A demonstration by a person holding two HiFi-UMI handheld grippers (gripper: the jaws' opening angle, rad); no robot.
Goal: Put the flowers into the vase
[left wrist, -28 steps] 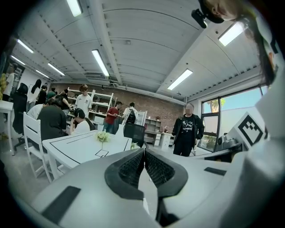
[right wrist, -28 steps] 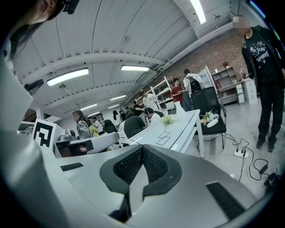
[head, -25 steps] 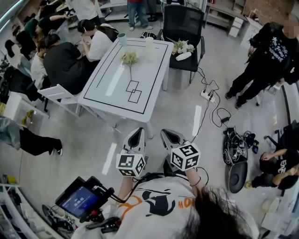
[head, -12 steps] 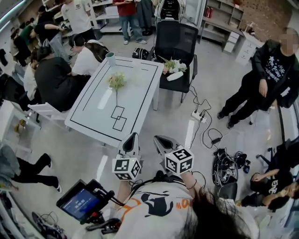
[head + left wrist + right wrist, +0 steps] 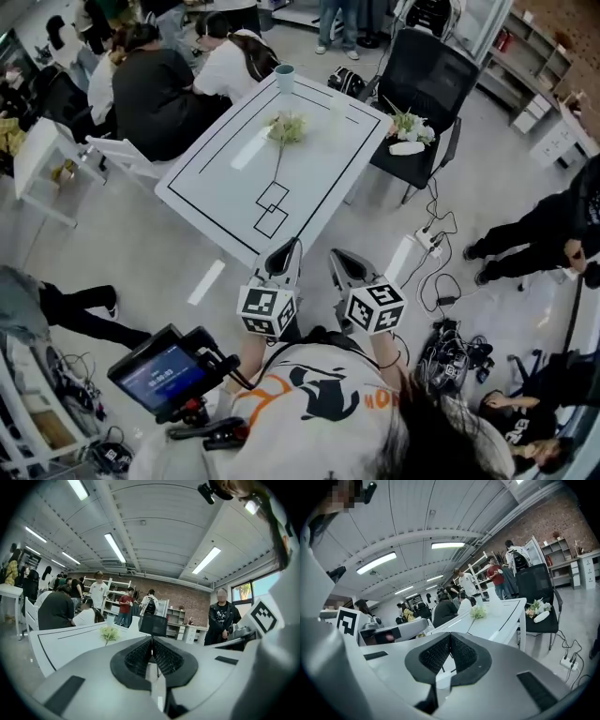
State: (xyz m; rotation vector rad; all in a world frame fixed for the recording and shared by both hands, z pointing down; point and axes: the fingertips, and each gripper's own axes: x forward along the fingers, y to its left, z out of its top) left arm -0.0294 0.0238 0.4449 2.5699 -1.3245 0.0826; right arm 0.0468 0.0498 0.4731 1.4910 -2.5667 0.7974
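The left gripper (image 5: pixel 292 246) and the right gripper (image 5: pixel 335 254) are side by side. They are held over the floor (image 5: pixel 141 253), near the close edge of the white surface (image 5: pixel 225 178). Both are clenched tight. In each gripper view the two dark jaws press together and nothing is between them.

One flower (image 5: pixel 285 127) with a long thin stem lies flat in the middle of the surface. It is well apart from both grippers. The white vase (image 5: pixel 339 103) stands upright near the far edge, a little way from the flower. A blue-green cup (image 5: pixel 284 76) stands at the far corner.

A bunch of flowers (image 5: pixel 405 126) lies on the seat of a black chair (image 5: pixel 433 75) beside the surface. People (image 5: pixel 150 89) sit along the left side.
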